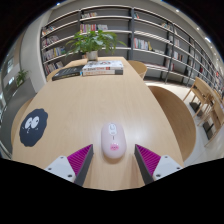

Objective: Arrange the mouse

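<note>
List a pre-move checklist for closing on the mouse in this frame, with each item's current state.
1. Gripper fingers open: ok.
2. Mouse between the fingers, roughly centred, gaps either side: ok.
3. Mouse resting flat on the table: ok.
4. Table around the mouse free of clutter; round black mat and books lie well away: ok.
5. Pads already touching the mouse: not ok, not yet.
6. Cable on the mouse: cannot tell.

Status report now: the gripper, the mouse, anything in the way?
Gripper open, holding nothing. White mouse on the table, just ahead, between the fingertips, untouched. Path clear; dark round mat off to the side.
</note>
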The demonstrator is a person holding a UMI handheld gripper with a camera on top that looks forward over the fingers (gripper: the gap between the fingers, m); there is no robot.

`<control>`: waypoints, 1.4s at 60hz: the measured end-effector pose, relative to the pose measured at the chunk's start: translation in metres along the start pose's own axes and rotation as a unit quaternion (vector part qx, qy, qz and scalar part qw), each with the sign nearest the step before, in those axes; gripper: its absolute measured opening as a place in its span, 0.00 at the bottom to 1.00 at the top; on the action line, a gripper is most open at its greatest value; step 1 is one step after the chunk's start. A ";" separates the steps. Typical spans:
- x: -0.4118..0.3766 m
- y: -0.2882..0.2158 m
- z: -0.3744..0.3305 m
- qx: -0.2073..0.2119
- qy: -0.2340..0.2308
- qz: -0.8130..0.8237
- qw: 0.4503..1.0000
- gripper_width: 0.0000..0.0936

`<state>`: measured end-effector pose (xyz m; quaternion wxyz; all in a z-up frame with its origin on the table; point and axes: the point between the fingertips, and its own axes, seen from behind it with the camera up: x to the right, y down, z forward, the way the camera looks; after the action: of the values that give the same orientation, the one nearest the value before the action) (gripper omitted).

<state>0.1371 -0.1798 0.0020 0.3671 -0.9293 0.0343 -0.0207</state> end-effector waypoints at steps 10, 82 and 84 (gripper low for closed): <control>0.005 -0.022 0.030 -0.005 -0.007 0.000 1.000 0.74; -0.362 -0.140 -0.016 0.061 -0.067 -0.063 0.994 0.31; -0.365 -0.120 -0.006 0.041 -0.065 -0.061 0.995 0.31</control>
<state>-0.2211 -0.0677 0.0840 0.4040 -0.9134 -0.0475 0.0158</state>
